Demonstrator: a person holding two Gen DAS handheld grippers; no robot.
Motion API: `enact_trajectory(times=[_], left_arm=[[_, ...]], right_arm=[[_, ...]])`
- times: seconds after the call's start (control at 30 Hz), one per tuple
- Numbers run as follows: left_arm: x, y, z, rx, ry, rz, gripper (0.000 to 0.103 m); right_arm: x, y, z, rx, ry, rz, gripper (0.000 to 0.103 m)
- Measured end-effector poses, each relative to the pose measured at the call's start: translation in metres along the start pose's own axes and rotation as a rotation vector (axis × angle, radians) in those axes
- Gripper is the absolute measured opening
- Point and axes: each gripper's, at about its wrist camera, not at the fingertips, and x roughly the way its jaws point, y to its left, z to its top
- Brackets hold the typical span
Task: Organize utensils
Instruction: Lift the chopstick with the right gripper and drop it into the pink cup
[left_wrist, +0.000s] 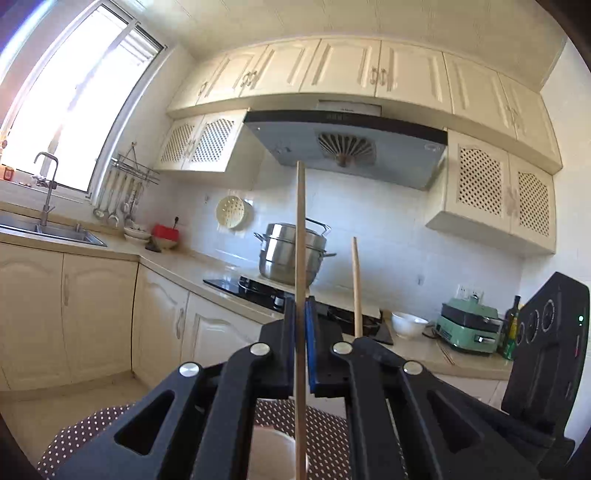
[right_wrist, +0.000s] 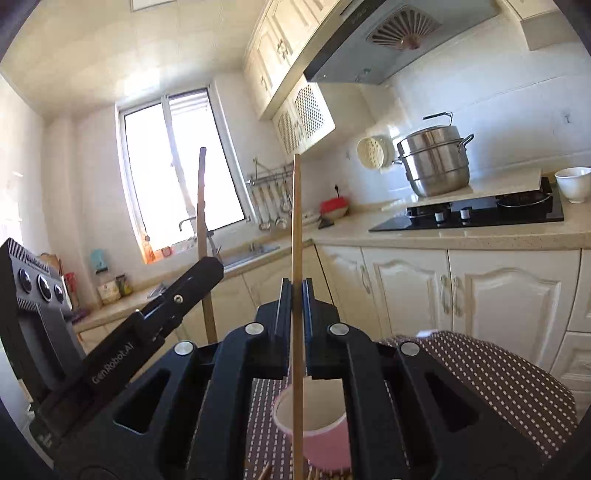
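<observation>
My left gripper (left_wrist: 300, 306) is shut on a wooden chopstick (left_wrist: 300, 236) held upright; its lower end hangs over a cup (left_wrist: 271, 443) below. My right gripper (right_wrist: 296, 286) is shut on a second wooden chopstick (right_wrist: 296, 221), also upright, its lower end over the mouth of a pink paper cup (right_wrist: 317, 432) on a brown dotted tablecloth (right_wrist: 480, 369). The right gripper's chopstick shows in the left view (left_wrist: 356, 288); the left gripper (right_wrist: 207, 266) and its chopstick (right_wrist: 202, 206) show in the right view. More chopsticks (right_wrist: 317, 472) lie by the cup's base.
A kitchen counter (left_wrist: 177, 266) runs behind with a sink (left_wrist: 48, 230), a black hob (left_wrist: 258, 290), a steel steamer pot (left_wrist: 291, 254), a white bowl (left_wrist: 408, 323) and a green appliance (left_wrist: 469, 328). The right gripper's body (left_wrist: 546, 350) stands at right.
</observation>
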Motion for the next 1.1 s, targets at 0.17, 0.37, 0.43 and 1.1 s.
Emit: enact_trajectory(times=[0.17,0.37,0.43,1.1], left_arm=[[0.022,0.012,-0.008,-0.018,-0.029,0.018,0.005],[0.037,0.027,-0.021,-0.022,-0.027,0.039,0.005],[0.039,0.029,-0.025,-0.021,-0.019,0.045,0.005],[0.041,0.046,-0.037,0.031,0.119,0.185,0.046]], right_arm=[[0.018,0.003,0.002,-0.027,-0.067,-0.011,0.006],[0.03,0.0,-0.004,-0.038,-0.107,-0.017,0.006],[0.032,-0.003,-0.009,-0.036,-0.111,-0.028,0.006],[0.025,-0.01,-0.034,-0.038,-0.077,-0.076,0.006]])
